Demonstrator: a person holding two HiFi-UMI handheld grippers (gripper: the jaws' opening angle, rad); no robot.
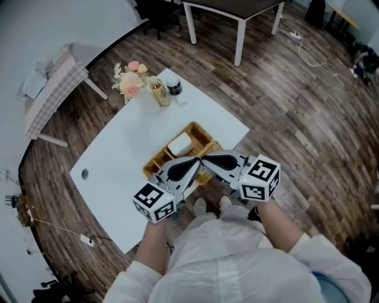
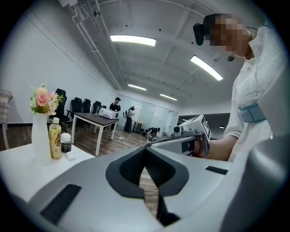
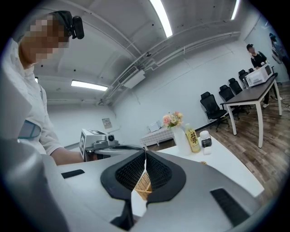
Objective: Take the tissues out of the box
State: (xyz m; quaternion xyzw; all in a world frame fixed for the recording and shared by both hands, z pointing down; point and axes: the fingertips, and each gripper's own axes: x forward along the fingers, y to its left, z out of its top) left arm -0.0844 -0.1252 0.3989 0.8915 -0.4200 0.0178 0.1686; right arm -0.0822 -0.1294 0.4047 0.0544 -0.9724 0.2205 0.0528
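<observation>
A woven basket (image 1: pixel 204 137) stands on the white table (image 1: pixel 136 148) near its front edge, with a white tissue pack (image 1: pixel 179 144) lying in one compartment. My left gripper (image 1: pixel 197 160) and right gripper (image 1: pixel 205 159) hover over the basket's near side, tip to tip. Both are shut with nothing between the jaws. In the left gripper view the left gripper (image 2: pixel 145 150) points at the right gripper's marker cube (image 2: pixel 200 130). In the right gripper view a strip of the basket (image 3: pixel 143 183) shows below the right gripper (image 3: pixel 145 152).
At the table's far corner stand a vase of flowers (image 1: pixel 129 80), a yellow bottle (image 1: pixel 159 93) and a small dark jar (image 1: pixel 174 87). A round hole (image 1: pixel 84 173) sits in the table's left end. A cloth-covered bench (image 1: pixel 53 89) stands left, a dark desk (image 1: pixel 237 9) beyond.
</observation>
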